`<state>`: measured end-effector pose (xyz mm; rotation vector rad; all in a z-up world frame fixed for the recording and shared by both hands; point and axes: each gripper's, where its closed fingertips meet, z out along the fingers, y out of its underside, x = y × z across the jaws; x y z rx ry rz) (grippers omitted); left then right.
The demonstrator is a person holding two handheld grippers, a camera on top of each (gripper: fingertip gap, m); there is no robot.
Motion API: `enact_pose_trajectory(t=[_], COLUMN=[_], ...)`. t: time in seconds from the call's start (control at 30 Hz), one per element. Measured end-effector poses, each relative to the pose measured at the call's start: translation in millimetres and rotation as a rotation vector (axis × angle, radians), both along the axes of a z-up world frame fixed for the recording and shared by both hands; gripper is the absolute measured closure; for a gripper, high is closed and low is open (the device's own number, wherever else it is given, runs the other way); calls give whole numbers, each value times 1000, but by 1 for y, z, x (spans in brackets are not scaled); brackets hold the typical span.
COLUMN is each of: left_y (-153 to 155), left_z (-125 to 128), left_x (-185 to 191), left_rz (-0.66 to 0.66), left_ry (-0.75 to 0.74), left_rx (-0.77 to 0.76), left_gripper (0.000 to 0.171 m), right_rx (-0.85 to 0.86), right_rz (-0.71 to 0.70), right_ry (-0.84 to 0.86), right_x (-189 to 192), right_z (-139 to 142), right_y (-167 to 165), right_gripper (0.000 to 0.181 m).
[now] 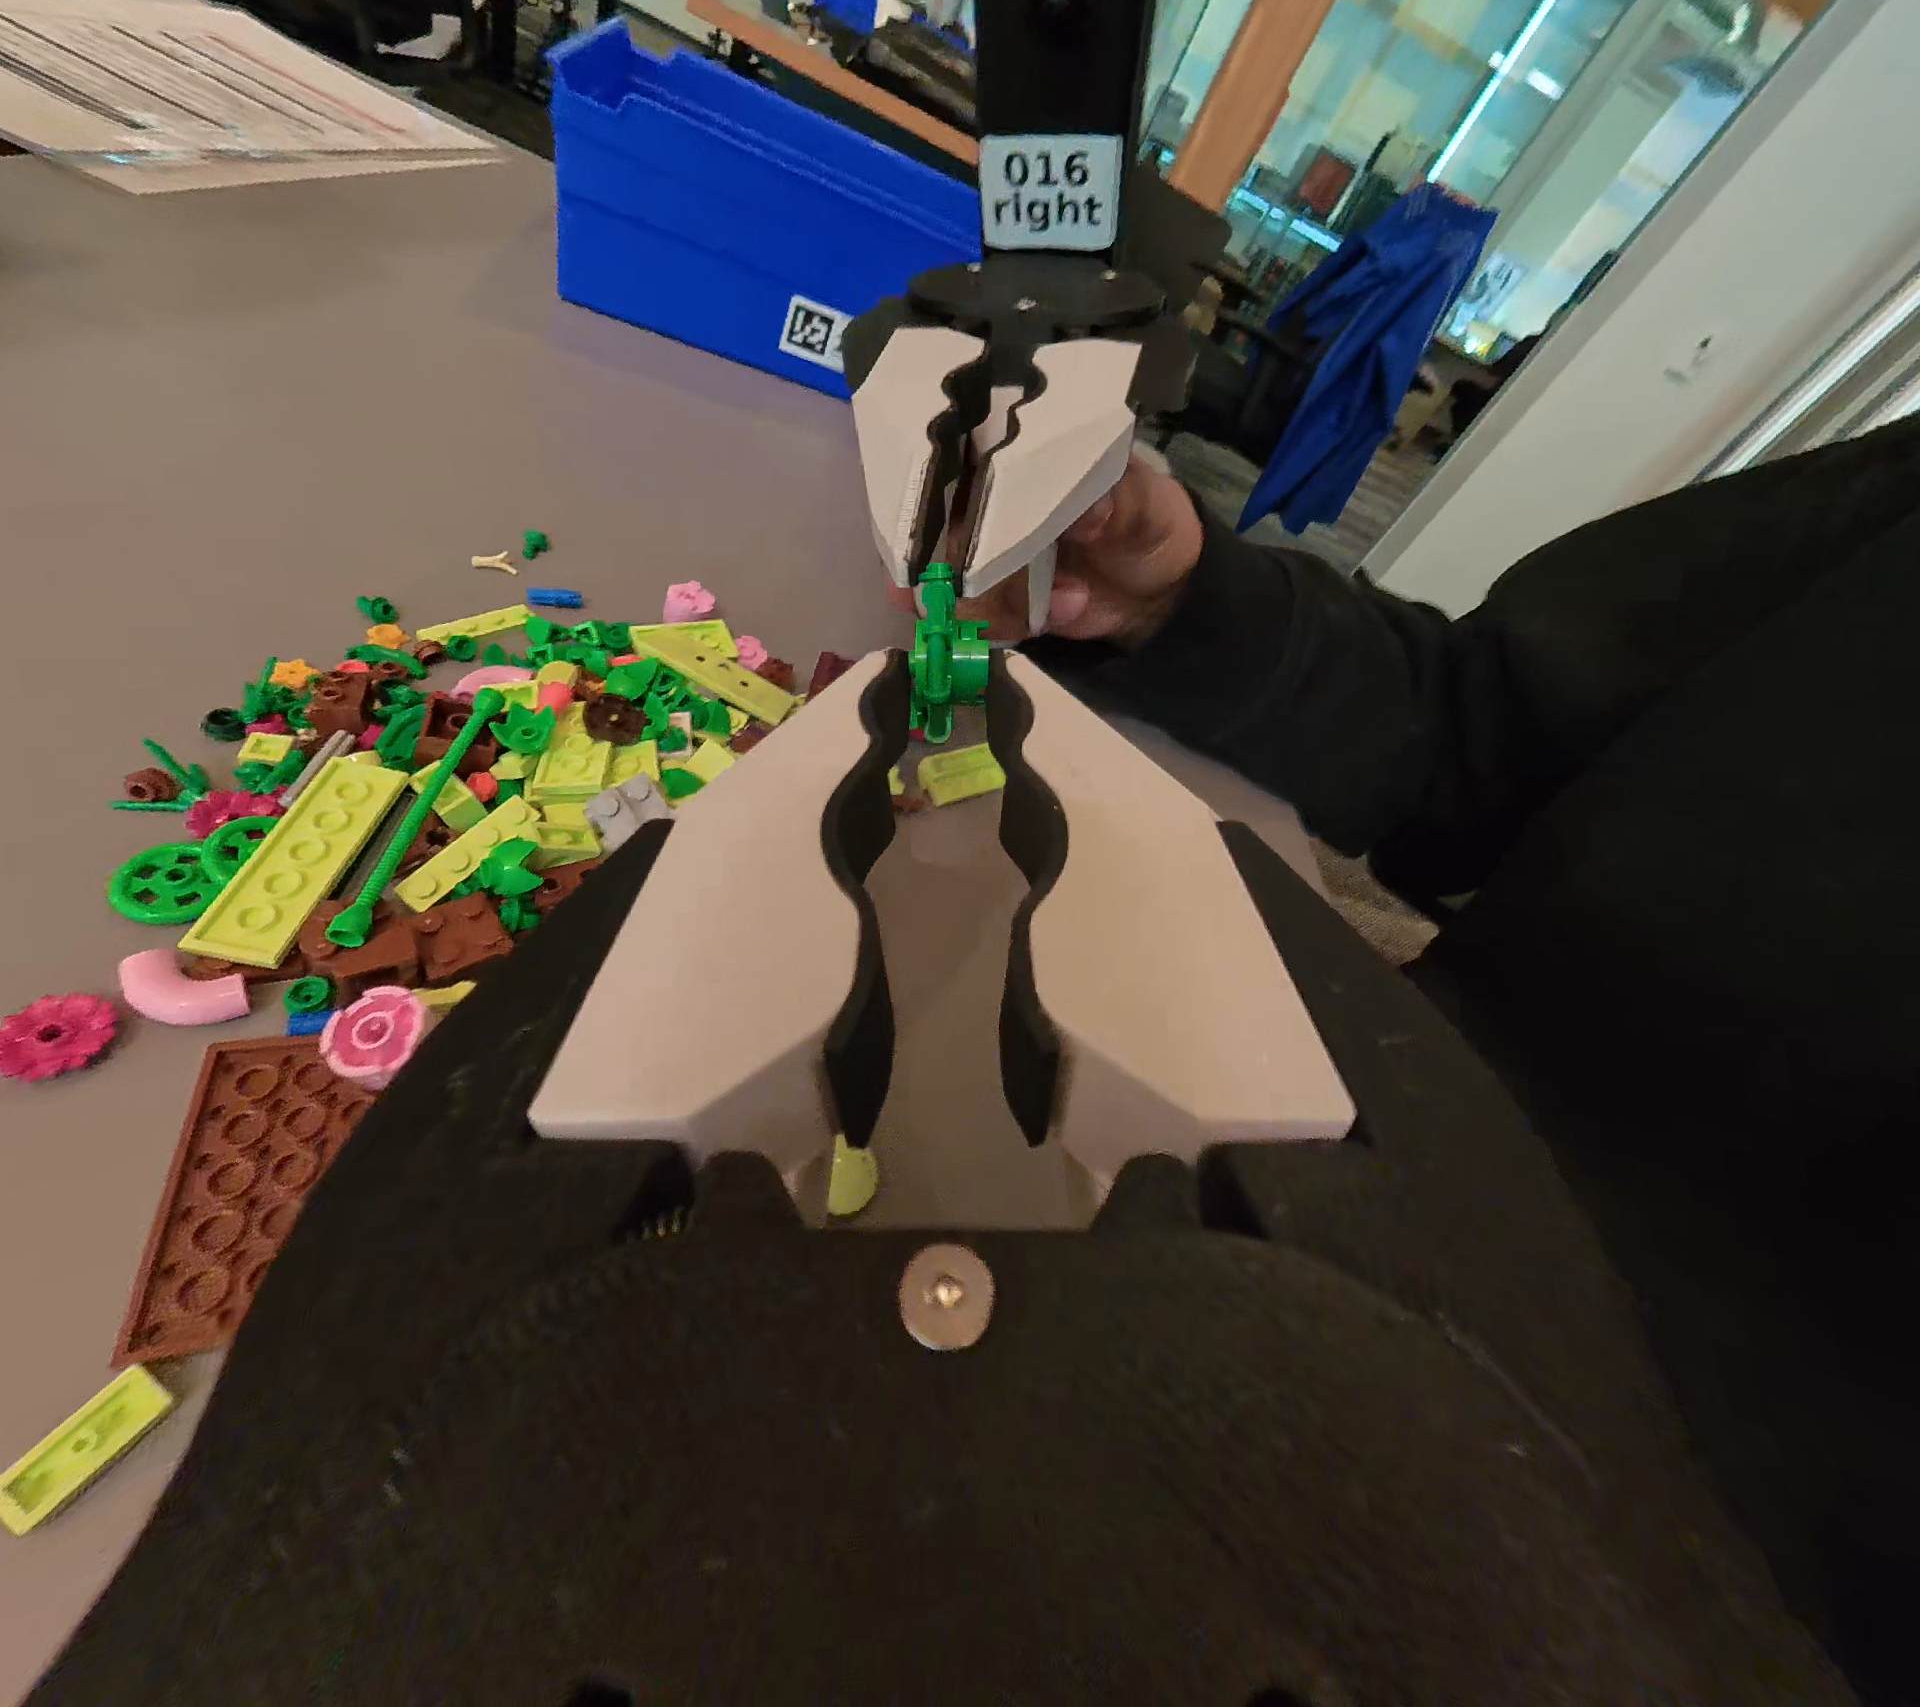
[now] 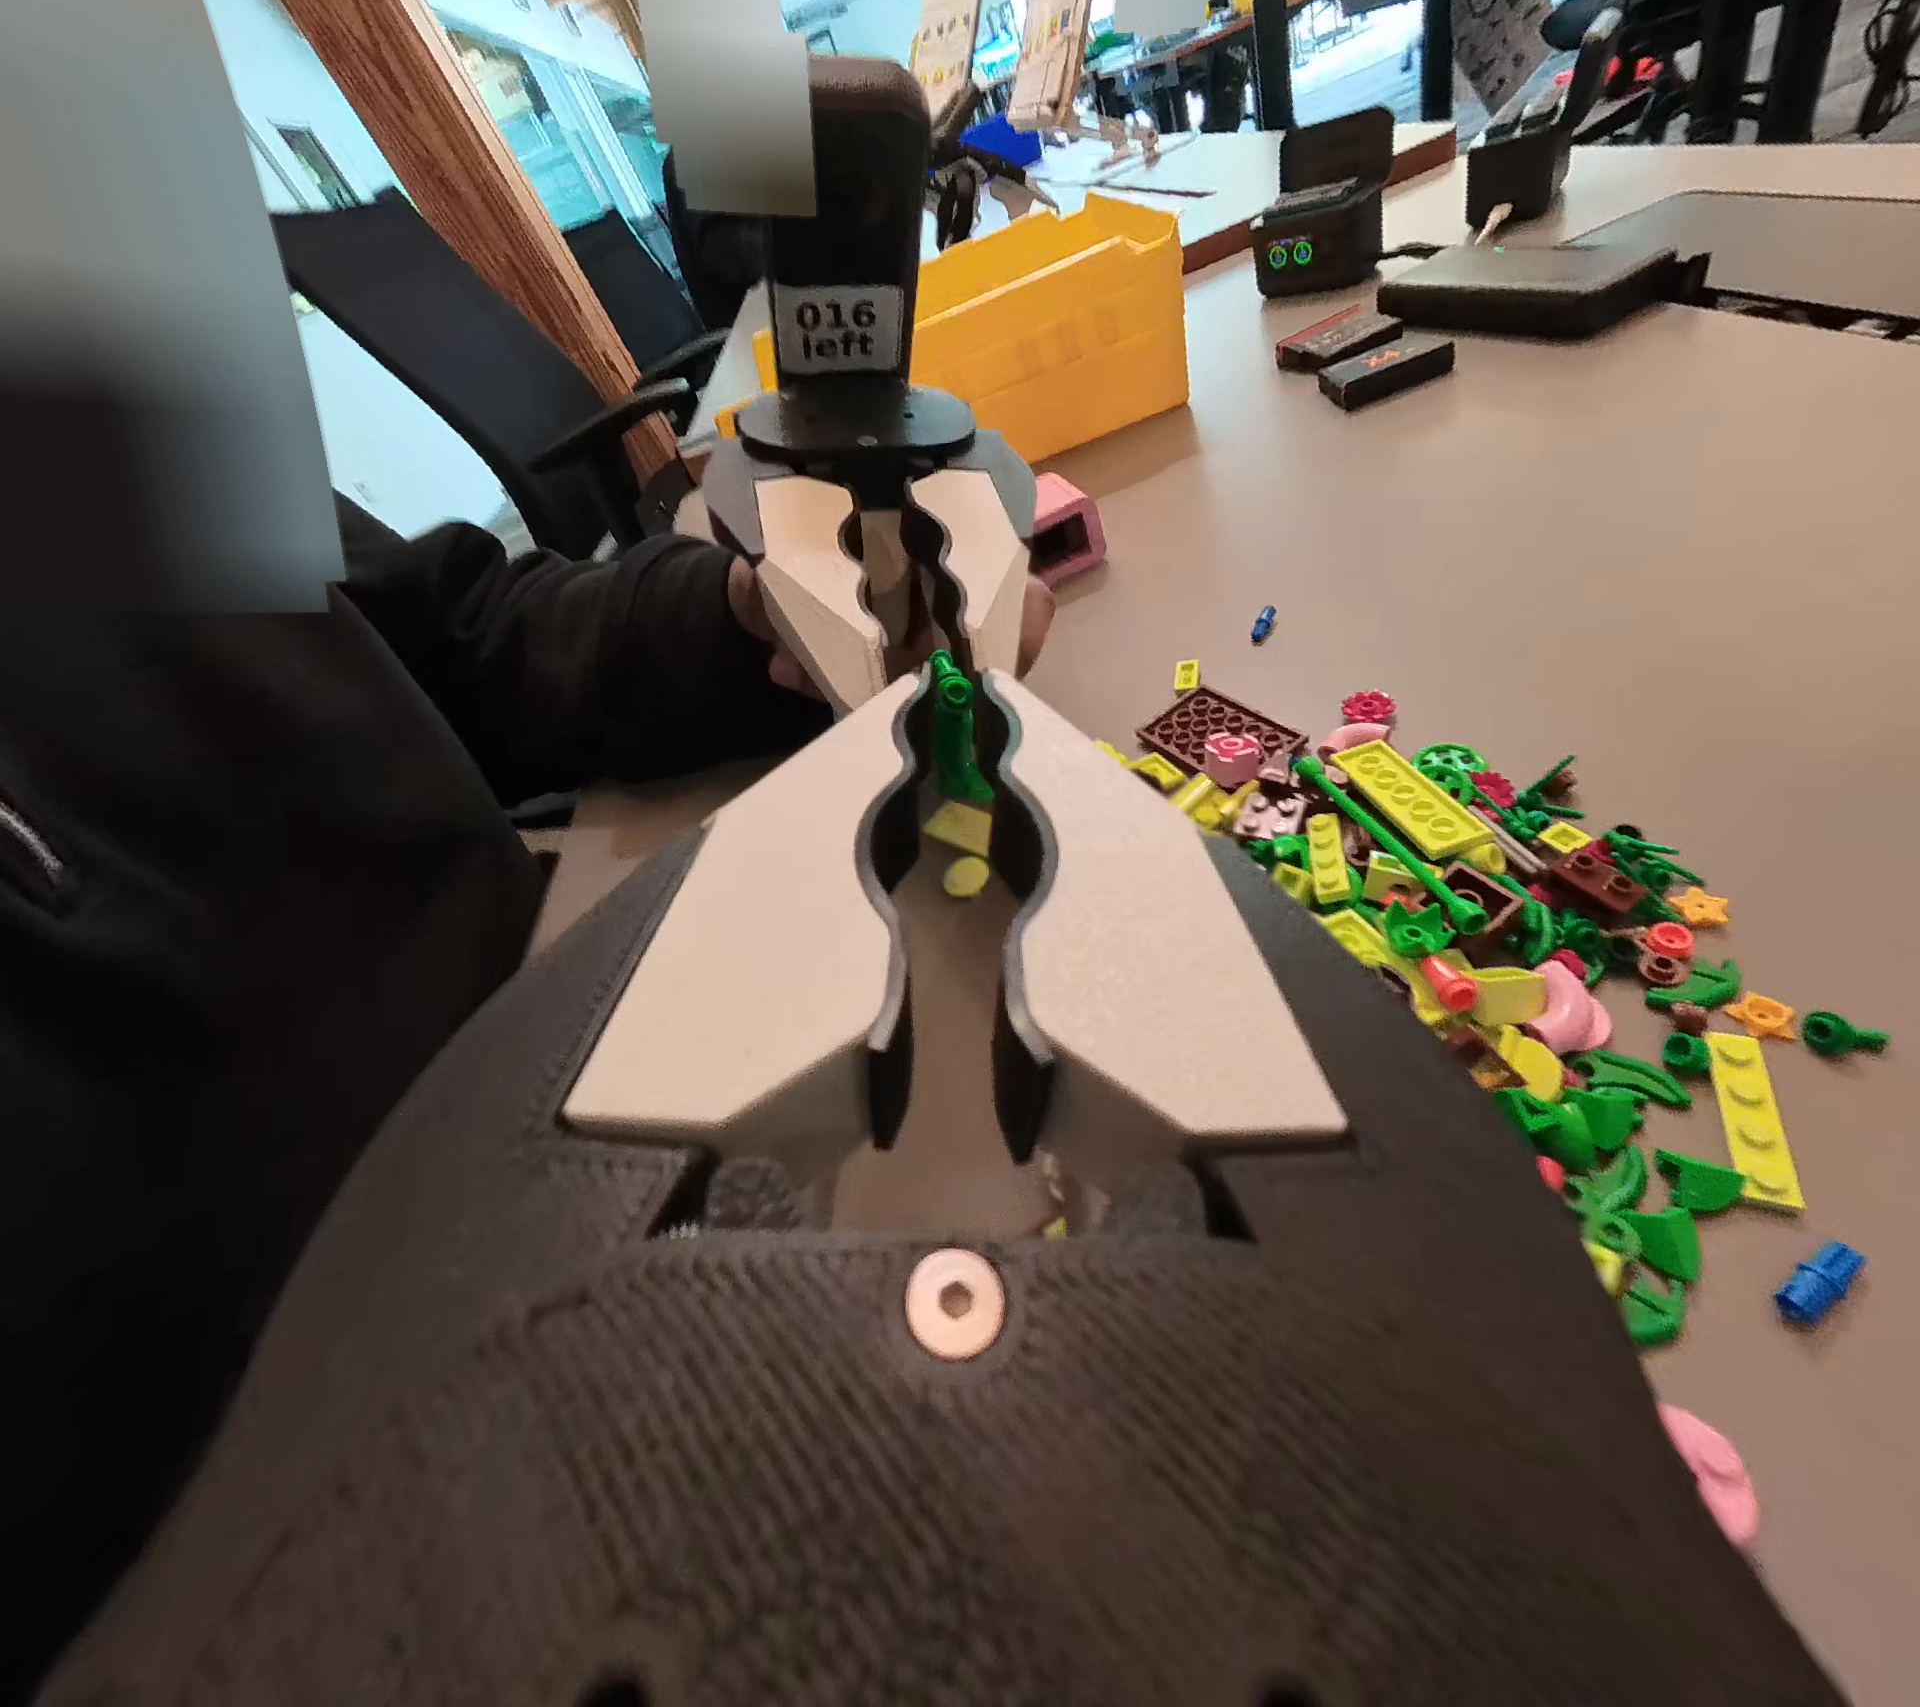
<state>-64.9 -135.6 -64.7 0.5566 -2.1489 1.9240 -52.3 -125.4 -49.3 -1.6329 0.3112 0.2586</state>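
Meeting tip to tip above the grey table (image 1: 312, 410), the left gripper (image 1: 940, 691) and right gripper (image 1: 940, 571) each close narrowly on one end of a small green stem piece (image 1: 943, 655), seemingly steadying it beside the loose brick pile (image 1: 416, 784).

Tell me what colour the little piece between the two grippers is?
Green; it shows best in the left wrist view.
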Motion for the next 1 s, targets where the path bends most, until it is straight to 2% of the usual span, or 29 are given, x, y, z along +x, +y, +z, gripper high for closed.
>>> enact_pose_trajectory(t=[0.07,0.1,0.13,0.2,0.27,0.37,0.57,0.7,0.8,0.9,1.0], left_y=[1,2,3,3,3,11,18,19,22,24,23], left_z=[5,-4,-17,-17,-9,-12,-8,-5,-1,2,7], left_x=[0,-2,1,3,5,16,23,25,28,29,29], left_rz=[0,-19,-5,16,15,75,108,107,110,109,92], left_ry=[27,25,-12,-34,27,17,14,83,131,163,228], left_rx=[-27,28,106,95,33,49,35,-28,-77,-114,-183], left_gripper=[159,160,159,160,160,160,160,160,160,160,160], right_rx=[57,111,216,322,194,-108,-362,-425,-447,-421,-344], right_rz=[-2,-27,-68,-160,-259,-357,-352,-349,-354,-368,-354], right_ry=[48,67,93,126,84,-17,-79,-69,-67,-102,-186], right_x=[2,6,15,35,50,63,59,60,61,62,57], right_z=[7,14,30,44,27,-13,-52,-64,-69,-62,-43], right_y=[-1,-4,-15,-47,-61,-58,-41,-41,-41,-39,-32], right_gripper=[178,178,179,179,179,179,178,177,170,166,163])
